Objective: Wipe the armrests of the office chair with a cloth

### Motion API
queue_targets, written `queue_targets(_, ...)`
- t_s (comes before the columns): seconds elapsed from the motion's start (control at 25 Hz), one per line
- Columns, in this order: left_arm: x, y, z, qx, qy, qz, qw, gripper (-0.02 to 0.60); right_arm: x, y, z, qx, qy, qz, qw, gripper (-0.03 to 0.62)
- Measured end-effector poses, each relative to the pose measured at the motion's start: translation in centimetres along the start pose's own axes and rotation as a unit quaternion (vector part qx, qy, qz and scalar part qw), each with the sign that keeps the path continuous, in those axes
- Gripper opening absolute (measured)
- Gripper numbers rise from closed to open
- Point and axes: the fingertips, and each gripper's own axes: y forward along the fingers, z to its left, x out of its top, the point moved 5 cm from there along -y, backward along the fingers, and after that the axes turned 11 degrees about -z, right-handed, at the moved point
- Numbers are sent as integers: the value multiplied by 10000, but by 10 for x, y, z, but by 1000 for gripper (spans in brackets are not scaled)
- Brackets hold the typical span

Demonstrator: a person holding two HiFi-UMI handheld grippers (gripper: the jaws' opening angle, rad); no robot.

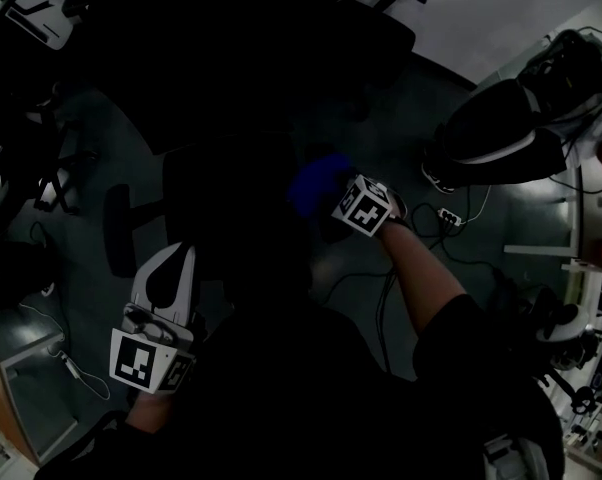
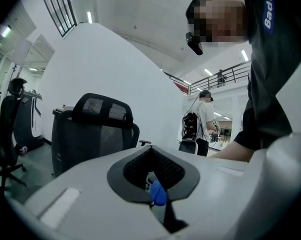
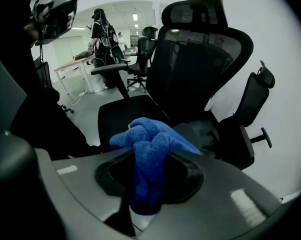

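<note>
The head view is dark. The black office chair (image 1: pixel 231 183) stands below me, its left armrest (image 1: pixel 118 230) sticking out at the left. My right gripper (image 1: pixel 331 193) is shut on a bunched blue cloth (image 1: pixel 316 183) over the chair's right side. In the right gripper view the cloth (image 3: pixel 150 149) hangs from the jaws in front of the mesh backrest (image 3: pixel 200 49), seat (image 3: pixel 125 114) and one armrest (image 3: pixel 110 69). My left gripper (image 1: pixel 171 273) is held low at the left, apart from the chair, its jaws together with nothing in them (image 2: pixel 153 171).
A second black chair (image 3: pixel 250 109) stands close behind the first, and another chair (image 1: pixel 501 133) is at the right. Cables and a power strip (image 1: pixel 449 215) lie on the floor. A person with a backpack (image 2: pixel 203 119) stands far off beyond a mesh chair (image 2: pixel 98 129).
</note>
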Motion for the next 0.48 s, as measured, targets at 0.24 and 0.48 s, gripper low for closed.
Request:
queue_targets(0.24, 0, -8, -6, -109, 6, 12, 9999, 0, -13, -9, 41, 289, -291, 243, 9989, 110)
queue_targets(0.48, 3, -10, -5, -142, -29, -70, 9999, 0, -18, -14, 66, 424, -429, 368, 9975, 110)
